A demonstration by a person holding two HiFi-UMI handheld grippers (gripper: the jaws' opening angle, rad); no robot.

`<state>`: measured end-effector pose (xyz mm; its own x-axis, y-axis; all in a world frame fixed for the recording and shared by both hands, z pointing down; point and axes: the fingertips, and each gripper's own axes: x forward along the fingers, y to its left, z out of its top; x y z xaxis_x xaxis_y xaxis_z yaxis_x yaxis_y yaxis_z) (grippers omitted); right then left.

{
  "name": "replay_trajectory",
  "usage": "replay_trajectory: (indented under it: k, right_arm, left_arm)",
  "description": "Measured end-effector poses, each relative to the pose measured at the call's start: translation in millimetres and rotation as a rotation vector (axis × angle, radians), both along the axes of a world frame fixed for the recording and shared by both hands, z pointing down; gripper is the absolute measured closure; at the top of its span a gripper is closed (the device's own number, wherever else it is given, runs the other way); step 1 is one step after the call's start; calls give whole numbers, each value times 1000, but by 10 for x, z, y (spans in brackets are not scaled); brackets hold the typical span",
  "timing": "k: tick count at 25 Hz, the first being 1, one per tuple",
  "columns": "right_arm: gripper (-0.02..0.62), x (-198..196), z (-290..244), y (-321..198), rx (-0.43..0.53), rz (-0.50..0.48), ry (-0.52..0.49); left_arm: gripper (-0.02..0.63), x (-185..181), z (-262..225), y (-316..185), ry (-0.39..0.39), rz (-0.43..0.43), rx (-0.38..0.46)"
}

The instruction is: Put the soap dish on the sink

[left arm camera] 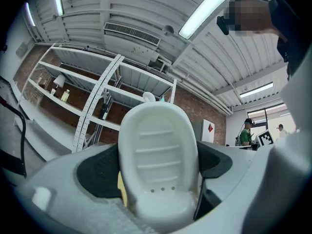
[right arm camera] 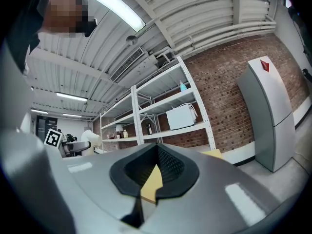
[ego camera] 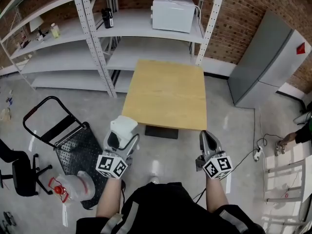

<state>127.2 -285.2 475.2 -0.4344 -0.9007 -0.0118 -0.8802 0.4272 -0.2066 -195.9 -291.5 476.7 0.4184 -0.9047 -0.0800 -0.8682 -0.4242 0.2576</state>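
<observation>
Soap dish clamped, left gripper pads half-hidden

soap dish white, ribbed | table light yellow wood | microwave white | fridge grey, red diamond mark | wall red-brown brick | trolley black, red grip on handle

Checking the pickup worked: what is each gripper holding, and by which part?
Left gripper clamps the soap dish across its long sides, near one end; right gripper holds nothing.
</observation>
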Motion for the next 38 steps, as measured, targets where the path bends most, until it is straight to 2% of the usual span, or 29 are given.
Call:
replay_trajectory:
  k: [6, 11, 23, 28, 32, 38]
  right_arm:
    - [589, 175, 52, -229, -19, 50, 8]
    - [589, 286, 154, -572, -28, 47, 2]
    - [589, 605, 117, -2017, -4, -7, -28]
    - [589, 687, 229, -2399, -23, -33, -37]
    - [589, 836, 331, -2694, -47, -38, -33]
    - [589, 958, 578, -2869, -115, -79, -11]
  left_arm:
    - [137, 177, 99, -367, -2, 46, -24]
    - [137, 337, 205, -667, -13, 59, -35]
    - [137, 604, 204, -1858, -28, -15, -49]
    - [137, 727, 308, -2207, -49, -28, -77]
    - [137, 874, 504, -2510, -69, -42, -133]
    - [137, 1167, 1018, -2730, -130, -39, -278]
